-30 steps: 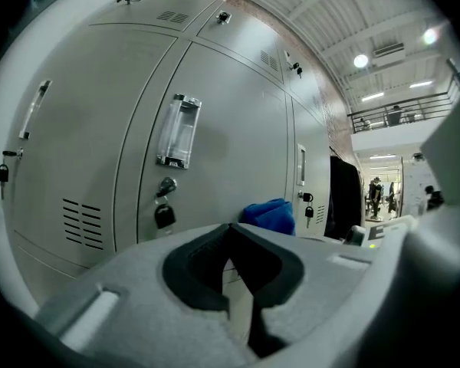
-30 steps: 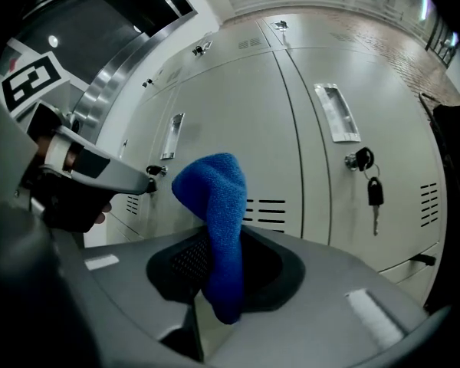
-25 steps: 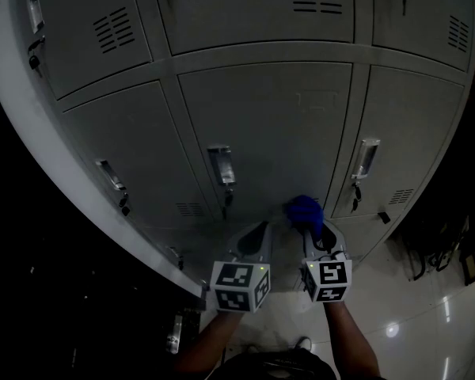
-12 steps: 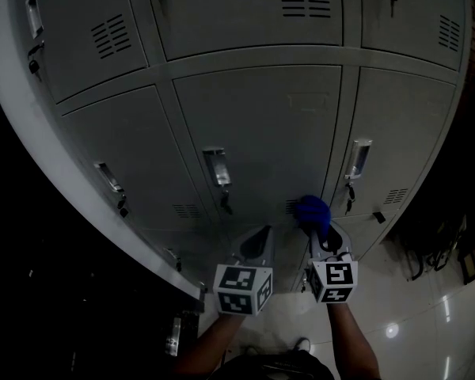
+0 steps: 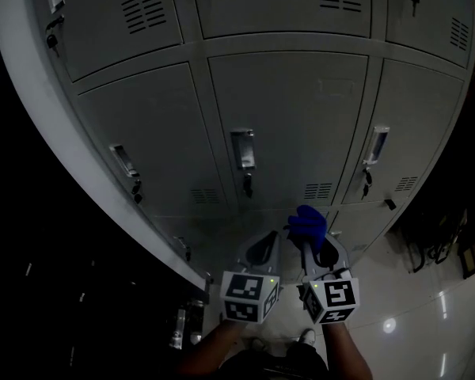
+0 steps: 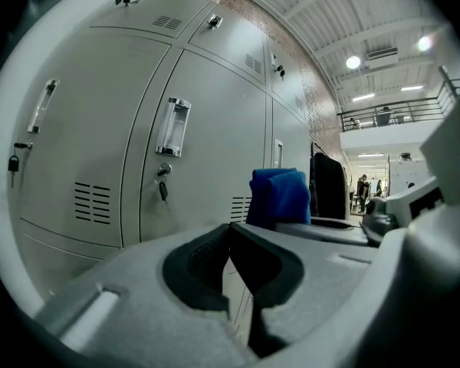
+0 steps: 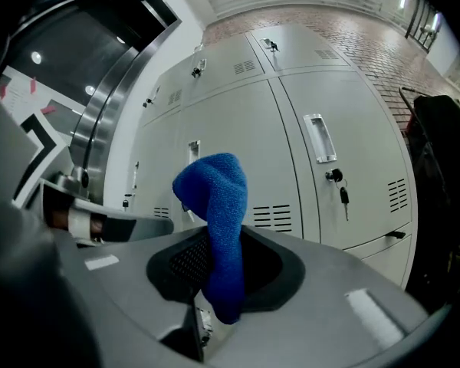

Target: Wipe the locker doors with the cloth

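— Where's the cloth?
— The blue cloth (image 7: 218, 221) is pinched in my right hand-held gripper (image 5: 318, 248), bunched above the jaws and close to the grey locker doors (image 5: 285, 125). I can't tell if it's touching them.
— And the left?
— My left hand-held gripper (image 5: 260, 250) is pressed together, empty, just beside the right. Glossy floor (image 5: 416, 311) below.

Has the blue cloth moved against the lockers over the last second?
Yes. The blue cloth, held in the right gripper, now lies below the middle door's vent; earlier it sat level with that vent, so it dropped.
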A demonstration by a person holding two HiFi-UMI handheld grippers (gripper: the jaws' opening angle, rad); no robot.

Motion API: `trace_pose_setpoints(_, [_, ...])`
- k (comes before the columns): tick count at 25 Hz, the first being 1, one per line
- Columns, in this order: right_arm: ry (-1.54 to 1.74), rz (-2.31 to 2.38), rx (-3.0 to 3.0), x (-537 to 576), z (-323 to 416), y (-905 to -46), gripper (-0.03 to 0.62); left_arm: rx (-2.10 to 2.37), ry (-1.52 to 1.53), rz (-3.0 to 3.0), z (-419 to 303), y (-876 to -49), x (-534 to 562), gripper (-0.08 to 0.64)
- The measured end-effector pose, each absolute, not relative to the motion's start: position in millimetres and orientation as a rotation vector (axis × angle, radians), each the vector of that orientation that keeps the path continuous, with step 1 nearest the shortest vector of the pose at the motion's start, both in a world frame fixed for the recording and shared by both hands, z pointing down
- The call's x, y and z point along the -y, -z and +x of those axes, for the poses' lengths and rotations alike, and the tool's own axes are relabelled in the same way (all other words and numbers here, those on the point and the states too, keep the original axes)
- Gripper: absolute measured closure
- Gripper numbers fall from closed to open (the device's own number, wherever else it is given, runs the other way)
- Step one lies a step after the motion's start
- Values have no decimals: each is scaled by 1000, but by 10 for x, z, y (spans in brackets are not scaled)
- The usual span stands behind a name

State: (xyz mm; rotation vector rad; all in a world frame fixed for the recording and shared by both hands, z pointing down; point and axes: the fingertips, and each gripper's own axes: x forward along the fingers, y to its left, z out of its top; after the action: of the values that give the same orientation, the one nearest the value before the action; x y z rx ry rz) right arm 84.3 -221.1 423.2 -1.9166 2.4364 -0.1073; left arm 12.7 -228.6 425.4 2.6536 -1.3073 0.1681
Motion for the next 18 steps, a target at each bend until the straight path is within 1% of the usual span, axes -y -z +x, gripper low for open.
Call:
trace_pose_setpoints(6, [126, -1879, -2502, 1954, 512, -4261, 518, 1331, -150, 2663, -10, -4352, 2066, 557])
trace_pose_setpoints(18, [118, -1870, -2540, 1976, 316, -4263, 520, 1355, -132, 2665, -155, -4322, 1994, 557])
